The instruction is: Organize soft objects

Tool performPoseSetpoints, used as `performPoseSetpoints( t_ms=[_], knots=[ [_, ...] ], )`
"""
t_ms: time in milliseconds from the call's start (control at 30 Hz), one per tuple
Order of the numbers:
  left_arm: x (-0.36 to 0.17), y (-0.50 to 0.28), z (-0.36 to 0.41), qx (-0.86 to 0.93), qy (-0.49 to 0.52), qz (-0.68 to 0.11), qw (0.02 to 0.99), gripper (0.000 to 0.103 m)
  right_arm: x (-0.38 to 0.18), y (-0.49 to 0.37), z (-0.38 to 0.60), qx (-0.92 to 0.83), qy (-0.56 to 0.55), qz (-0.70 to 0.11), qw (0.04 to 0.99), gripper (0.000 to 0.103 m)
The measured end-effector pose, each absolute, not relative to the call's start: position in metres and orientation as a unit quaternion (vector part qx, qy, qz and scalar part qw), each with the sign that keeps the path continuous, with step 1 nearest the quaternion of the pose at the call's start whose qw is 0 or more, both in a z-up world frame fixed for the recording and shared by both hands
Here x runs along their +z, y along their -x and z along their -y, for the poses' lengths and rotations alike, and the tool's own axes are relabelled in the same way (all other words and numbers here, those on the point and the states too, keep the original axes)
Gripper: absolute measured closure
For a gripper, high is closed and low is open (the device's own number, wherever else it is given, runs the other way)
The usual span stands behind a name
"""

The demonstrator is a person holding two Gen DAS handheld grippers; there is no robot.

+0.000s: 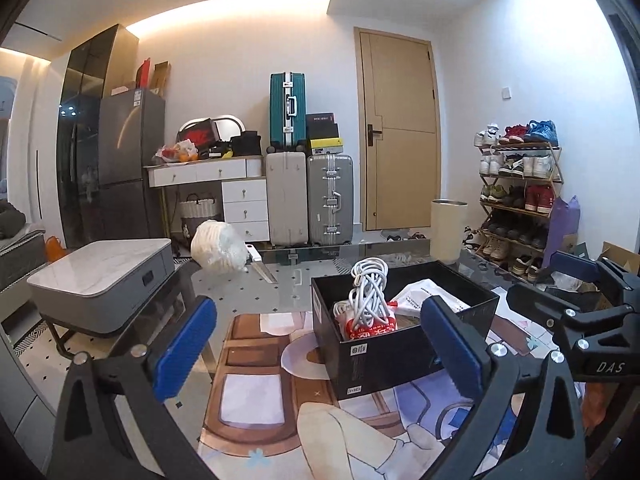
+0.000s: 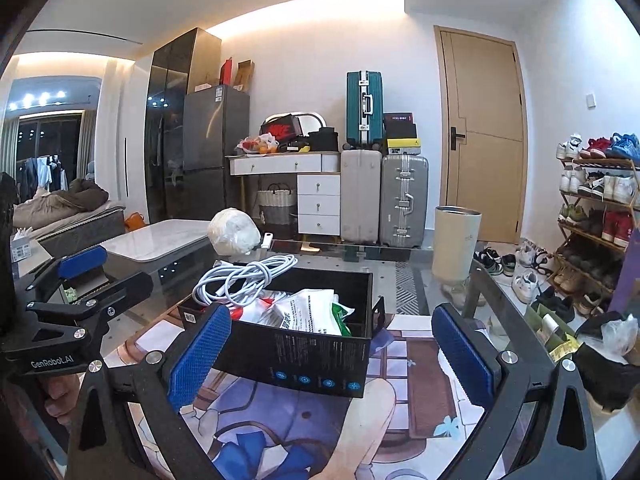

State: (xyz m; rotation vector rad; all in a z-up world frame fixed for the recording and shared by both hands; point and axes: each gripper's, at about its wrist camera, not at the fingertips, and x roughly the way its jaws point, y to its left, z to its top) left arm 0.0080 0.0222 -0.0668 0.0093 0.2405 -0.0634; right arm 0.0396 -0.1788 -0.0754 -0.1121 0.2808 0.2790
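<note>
Left wrist view: the left gripper (image 1: 320, 344) hangs above the illustrated mat (image 1: 256, 392) on the glass bench (image 1: 280, 284), its jaws spread wide and holding nothing. The black cardboard box (image 1: 400, 356) stands on the mat just ahead, its near corner between the blue pads (image 1: 186, 344). Inside the box, a tangled white cable (image 1: 370, 288) rises upright above the rim, resting on a red-and-white plastic bag (image 1: 368, 326); a white printed packet (image 1: 424, 296) lies beside it. The right gripper (image 1: 568, 280) shows to the right of the box.

In the right wrist view, the right gripper (image 2: 332, 348) also has its jaws wide apart and empty, the box (image 2: 304, 360) straight ahead between them. The cable (image 2: 244, 276) drapes over the box's left rim, with white and green packets (image 2: 316, 312) beside it.
</note>
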Motion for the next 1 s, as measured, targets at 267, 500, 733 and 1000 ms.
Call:
performPoseSetpoints(
  t_ms=[267, 500, 733, 1000],
  knots=[
    [-0.0652, -0.0053, -0.0176, -0.04, -0.013, -0.114, 0.993, 0.0, -0.0775, -0.039, 0.1775, 0.144, 0.061, -0.136, 0.978, 0.001],
    [-0.0653, -0.007, -0.02, -0.034, -0.008, -0.119, 0.992, 0.0, -0.0779, -0.0389, 0.1771, 0.144, 0.062, -0.136, 0.978, 0.001],
    [-0.0653, -0.0079, -0.0186, -0.036, -0.008, -0.122, 0.992, 0.0, -0.0785, -0.04, 0.1769, 0.153, 0.067, -0.135, 0.977, 0.001],
    [-0.0655, -0.0093, -0.0172, -0.037, -0.01, -0.122, 0.992, 0.0, -0.0791, -0.0415, 0.1776, 0.156, 0.069, -0.134, 0.976, 0.001]
  ],
)
